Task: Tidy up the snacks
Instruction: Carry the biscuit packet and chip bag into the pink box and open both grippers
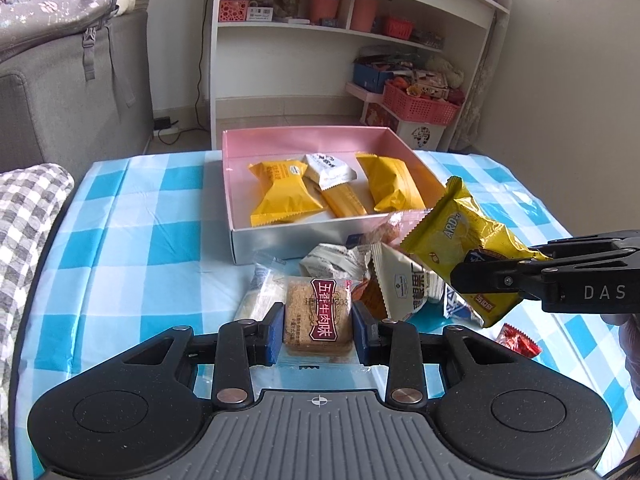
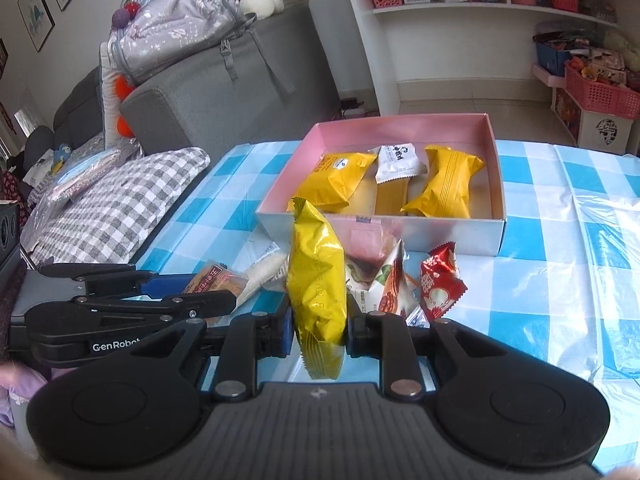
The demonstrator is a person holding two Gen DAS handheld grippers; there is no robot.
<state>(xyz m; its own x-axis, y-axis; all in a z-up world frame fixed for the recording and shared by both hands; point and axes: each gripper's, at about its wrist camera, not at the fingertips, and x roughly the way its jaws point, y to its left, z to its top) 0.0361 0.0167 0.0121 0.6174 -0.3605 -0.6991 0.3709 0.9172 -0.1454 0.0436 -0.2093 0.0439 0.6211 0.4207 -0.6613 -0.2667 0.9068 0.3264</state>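
My left gripper (image 1: 318, 330) is shut on a clear-wrapped brown biscuit pack (image 1: 318, 316) with a dark red label, held just above the table. My right gripper (image 2: 318, 326) is shut on a yellow snack packet (image 2: 318, 292), which stands upright between its pads; in the left wrist view that yellow packet (image 1: 464, 236) hangs at the right, near the front corner of the box. The pink-lined box (image 1: 240, 200) sits ahead on the checked cloth and holds several yellow and white packets (image 1: 280, 192). A heap of loose snacks (image 1: 360, 268) lies in front of the box.
A red packet (image 2: 440, 284) lies right of the heap. The blue-and-white checked tablecloth (image 1: 140, 240) covers the table. A grey checked cushion (image 2: 120, 208) and a grey sofa stand to the left. A white shelf unit (image 1: 280, 60) and red baskets stand behind the table.
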